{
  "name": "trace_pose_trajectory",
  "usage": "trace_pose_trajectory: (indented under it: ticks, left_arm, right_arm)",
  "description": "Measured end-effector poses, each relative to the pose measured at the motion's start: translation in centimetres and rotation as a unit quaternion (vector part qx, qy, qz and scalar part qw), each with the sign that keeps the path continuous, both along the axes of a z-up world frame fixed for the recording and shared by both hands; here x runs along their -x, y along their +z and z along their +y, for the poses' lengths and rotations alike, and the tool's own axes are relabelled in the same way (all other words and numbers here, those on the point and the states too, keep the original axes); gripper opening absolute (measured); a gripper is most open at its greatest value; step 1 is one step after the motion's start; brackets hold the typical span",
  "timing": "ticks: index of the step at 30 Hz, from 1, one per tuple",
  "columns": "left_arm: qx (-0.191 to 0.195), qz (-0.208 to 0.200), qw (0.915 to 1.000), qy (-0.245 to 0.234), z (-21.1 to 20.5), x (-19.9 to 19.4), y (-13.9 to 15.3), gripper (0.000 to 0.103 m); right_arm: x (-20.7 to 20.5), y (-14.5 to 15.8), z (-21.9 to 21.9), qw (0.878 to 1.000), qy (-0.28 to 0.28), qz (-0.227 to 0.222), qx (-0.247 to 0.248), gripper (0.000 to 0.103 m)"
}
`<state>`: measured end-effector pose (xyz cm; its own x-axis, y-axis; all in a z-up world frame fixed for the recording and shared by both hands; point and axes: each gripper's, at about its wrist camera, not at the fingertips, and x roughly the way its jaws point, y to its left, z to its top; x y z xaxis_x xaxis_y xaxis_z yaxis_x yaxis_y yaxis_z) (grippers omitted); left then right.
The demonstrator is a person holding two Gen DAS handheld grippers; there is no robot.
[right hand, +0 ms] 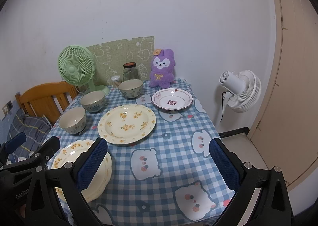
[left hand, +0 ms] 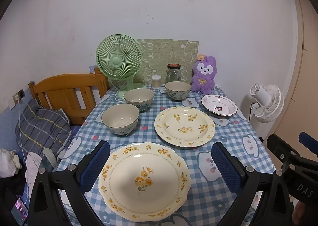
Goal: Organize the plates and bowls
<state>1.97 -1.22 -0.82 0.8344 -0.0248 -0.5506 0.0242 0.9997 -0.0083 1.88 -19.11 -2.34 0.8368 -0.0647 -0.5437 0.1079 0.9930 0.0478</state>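
Observation:
A scalloped cream plate with yellow flowers (left hand: 144, 181) lies at the table's near edge; it also shows in the right wrist view (right hand: 79, 152). My left gripper (left hand: 160, 166) is open above it, one finger on each side. A round cream floral plate (left hand: 184, 126) (right hand: 127, 123) lies behind it. A small white plate with red flowers (left hand: 218, 105) (right hand: 172, 98) sits at the back right. Three grey-green bowls (left hand: 120, 119) (left hand: 139, 98) (left hand: 177, 89) stand in a diagonal row on the left. My right gripper (right hand: 159, 162) is open and empty over bare tablecloth, right of the scalloped plate.
A green desk fan (left hand: 119, 60), a glass jar (left hand: 173, 73), a cotton-swab box (left hand: 156, 81) and a purple plush (left hand: 203, 74) stand along the back wall. A wooden bed frame (left hand: 67, 94) is on the left, a white floor fan (right hand: 240, 90) on the right.

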Motion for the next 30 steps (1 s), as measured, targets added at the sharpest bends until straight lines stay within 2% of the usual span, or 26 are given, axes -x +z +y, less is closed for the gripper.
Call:
trace_pose_trajectory:
  ticks: [30]
  left_arm:
    - [0.003,-0.002,1.0,-0.002,-0.17,-0.41,0.18,0.099]
  right_arm:
    - [-0.06,0.2,-0.03,1.0,0.002,-0.004,0.002,0.103]
